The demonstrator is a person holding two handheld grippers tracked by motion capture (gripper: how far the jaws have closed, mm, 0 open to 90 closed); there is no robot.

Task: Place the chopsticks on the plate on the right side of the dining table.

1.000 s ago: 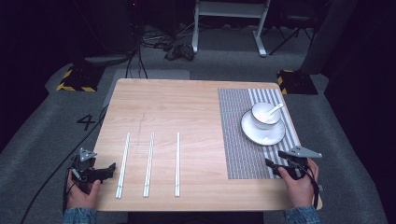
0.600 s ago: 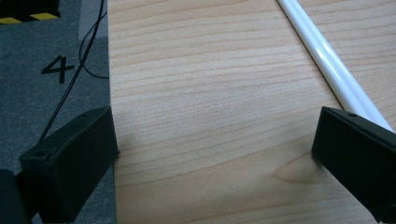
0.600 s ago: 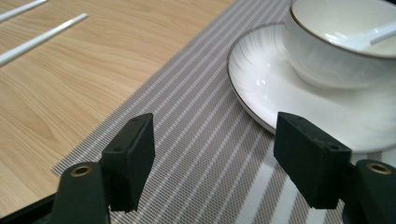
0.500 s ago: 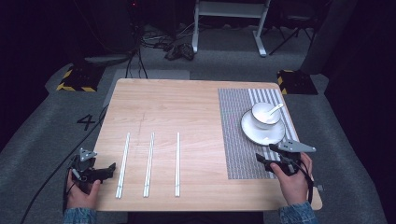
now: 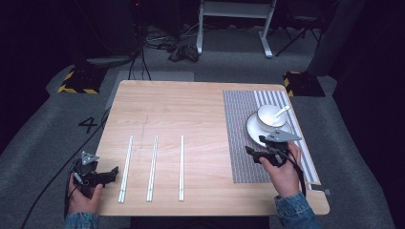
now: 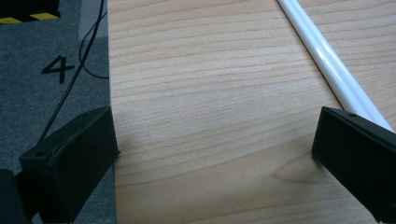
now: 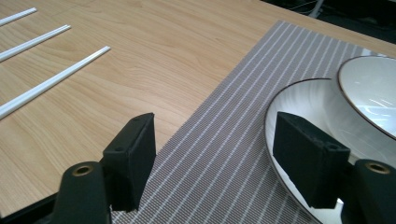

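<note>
Three pairs of white chopsticks (image 5: 126, 167) (image 5: 153, 167) (image 5: 181, 166) lie side by side on the wooden table's (image 5: 191, 114) near left part. My left gripper (image 5: 113, 172) rests at the near left corner, beside the leftmost pair. Its jaws stand open over bare wood (image 6: 215, 140), with a chopstick pair (image 6: 334, 72) running past the right jaw. My right gripper (image 5: 255, 145) hovers open over the striped grey placemat (image 5: 243, 124), just short of a white plate (image 5: 255, 131) holding a bowl (image 5: 268, 114) and a spoon (image 5: 281, 112). Nothing is between its jaws (image 7: 215, 140), and the plate's rim (image 7: 299, 102) lies by the right jaw.
The placemat (image 7: 224, 158) covers the table's right side. More chopsticks (image 7: 51, 81) lie far off to the left in the right gripper view. Dark floor with cables (image 5: 143, 62) and a white stand (image 5: 234, 9) lies beyond the table's far edge.
My right hand has moved left and farther up the table, from the mat's near right edge to just before the plate. The left hand has stayed put.
</note>
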